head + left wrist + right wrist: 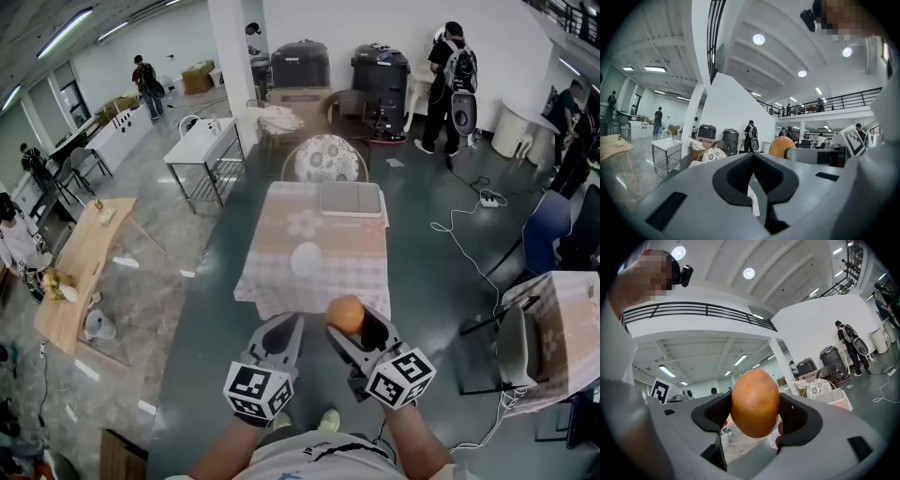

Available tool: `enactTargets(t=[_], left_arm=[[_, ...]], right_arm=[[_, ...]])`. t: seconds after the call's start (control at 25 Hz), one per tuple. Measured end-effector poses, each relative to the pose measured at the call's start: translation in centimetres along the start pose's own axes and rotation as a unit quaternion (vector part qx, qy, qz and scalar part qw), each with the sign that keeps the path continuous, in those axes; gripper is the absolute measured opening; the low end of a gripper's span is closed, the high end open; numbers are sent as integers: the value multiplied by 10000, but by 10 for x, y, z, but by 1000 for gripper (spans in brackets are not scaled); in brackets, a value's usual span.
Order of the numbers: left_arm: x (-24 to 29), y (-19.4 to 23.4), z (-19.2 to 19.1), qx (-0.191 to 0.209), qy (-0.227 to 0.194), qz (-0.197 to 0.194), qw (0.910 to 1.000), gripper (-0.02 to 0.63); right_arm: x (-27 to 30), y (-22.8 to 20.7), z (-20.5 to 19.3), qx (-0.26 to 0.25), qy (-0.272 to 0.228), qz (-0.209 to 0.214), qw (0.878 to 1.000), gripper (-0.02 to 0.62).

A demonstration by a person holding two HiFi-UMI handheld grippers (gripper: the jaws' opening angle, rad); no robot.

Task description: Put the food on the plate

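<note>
In the head view, my right gripper [348, 322] is shut on a round orange-brown food item [345, 313], held in the air short of the near edge of a table with a checked cloth [361, 258]. A white plate [306, 259] lies on that table, ahead and slightly left of the food. The right gripper view shows the food [755, 402] pinched between both jaws of the right gripper [754, 405]. My left gripper [290, 325] hangs beside it, shut and empty. From the left gripper [753, 155] the food [780, 146] shows at the right.
A grey tray [351, 199] sits at the table's far end, and a chair with a patterned cushion [326, 157] stands behind it. A chair [518, 347] and a cloth-covered table [565, 314] are at the right, a wooden table [80, 262] at the left. Cables [464, 230] cross the floor. People stand at the back.
</note>
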State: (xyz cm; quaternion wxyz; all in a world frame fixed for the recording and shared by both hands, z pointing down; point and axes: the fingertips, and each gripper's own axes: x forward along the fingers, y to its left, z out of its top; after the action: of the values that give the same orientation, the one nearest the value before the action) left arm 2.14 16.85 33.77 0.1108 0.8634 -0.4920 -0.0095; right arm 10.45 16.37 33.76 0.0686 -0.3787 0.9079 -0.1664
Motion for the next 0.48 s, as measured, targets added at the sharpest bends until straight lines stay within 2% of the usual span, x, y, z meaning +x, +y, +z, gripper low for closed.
enactTargets(t=[0.48], left_arm=[[17,-1,2,105,36,98,9999,7]], right_arm=[[6,-16,2,98,-5,158,9998,302]])
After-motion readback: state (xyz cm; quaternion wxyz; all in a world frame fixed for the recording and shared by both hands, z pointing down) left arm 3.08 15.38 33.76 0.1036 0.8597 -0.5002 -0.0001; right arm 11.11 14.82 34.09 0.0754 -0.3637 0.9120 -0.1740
